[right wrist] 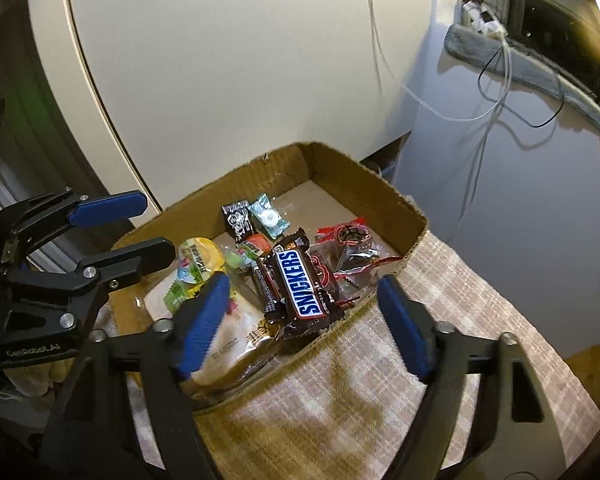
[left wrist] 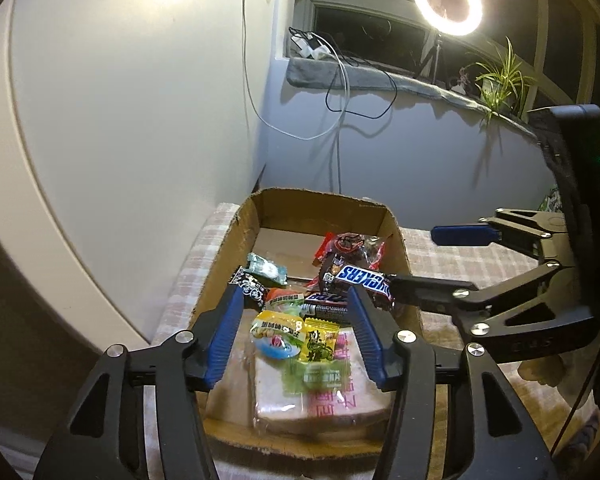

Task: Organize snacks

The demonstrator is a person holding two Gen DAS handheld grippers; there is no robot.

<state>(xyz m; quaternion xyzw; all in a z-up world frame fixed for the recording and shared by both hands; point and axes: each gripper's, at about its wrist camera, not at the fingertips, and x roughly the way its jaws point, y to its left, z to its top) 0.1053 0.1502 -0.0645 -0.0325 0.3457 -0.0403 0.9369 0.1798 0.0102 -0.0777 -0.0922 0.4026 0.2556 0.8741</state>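
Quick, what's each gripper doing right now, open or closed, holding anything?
Left gripper: open, holding nothing, above the brown cardboard snack box.
Right gripper: open, holding nothing, by the brown Snickers bar.

Ring light [left wrist: 447,2], plant [left wrist: 502,80], cables [left wrist: 340,92] on sill; plaid cloth [right wrist: 440,300].

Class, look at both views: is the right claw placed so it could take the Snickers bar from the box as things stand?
Probably yes. The right claw is open, and the Snickers bar lies on top of the pile in the cardboard box, uncovered, by the near wall.
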